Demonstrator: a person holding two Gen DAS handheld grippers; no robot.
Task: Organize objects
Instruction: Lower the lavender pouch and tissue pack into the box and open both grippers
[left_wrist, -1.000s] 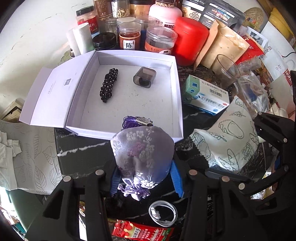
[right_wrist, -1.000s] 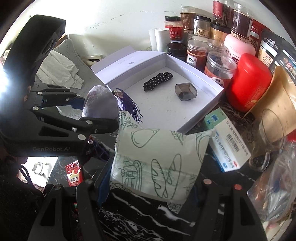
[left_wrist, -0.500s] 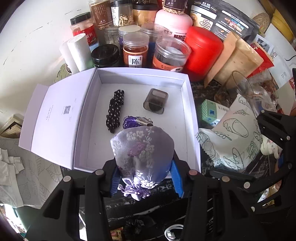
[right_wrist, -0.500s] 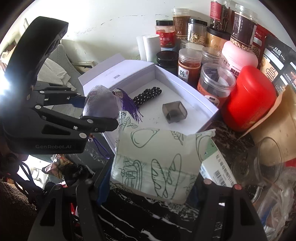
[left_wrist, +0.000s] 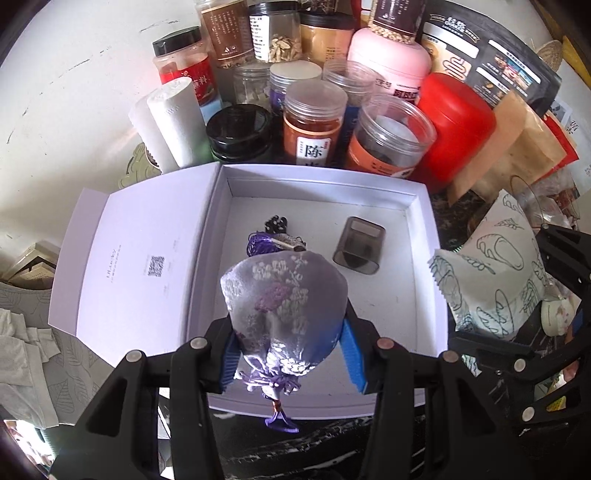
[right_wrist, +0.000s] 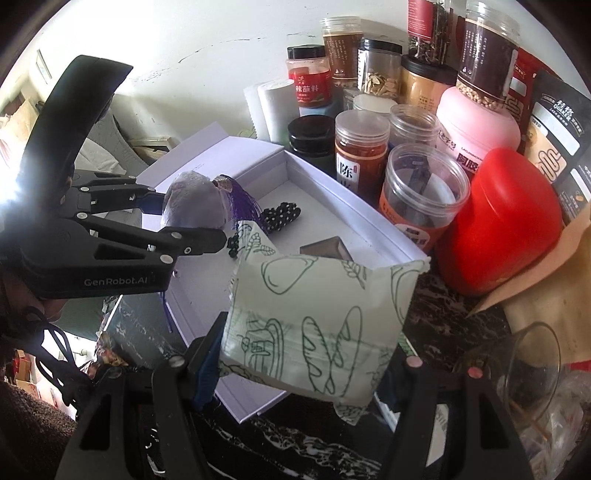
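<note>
That purple brocade pouch (left_wrist: 284, 306) is sitting clamped between your left gripper (left_wrist: 290, 354)'s blue pads, hanging above the near half of the open white box (left_wrist: 421, 236), so you're basically set to drop it in. A few things could bite you though. Just past the pouch tip, the purple tassel (left_wrist: 258, 242) is already draped over the black bead string (left_wrist: 276, 223) lying on the box floor, so if you let go right here the pouch probably lands on the beads and the cords tangle. Pulling back out could then drag the beads with you. The pouch is soft and you've got it near its tied neck, so it may sag or roll when it's released instead of staying put. To the right of your fingers there's the small smoky-grey case (left_wrist: 359, 245), which is near enough to get bumped if you swing that way. Your right gripper (right_wrist: 310, 363) is closed on the green printed packet (right_wrist: 317, 317), just beside the box's near-right corner, and the two tools are close. Go in with both at once and they could knock together. Beyond the far wall of the box the jars (left_wrist: 316, 122) are packed tight, so overshooting forward might tip one.
</note>
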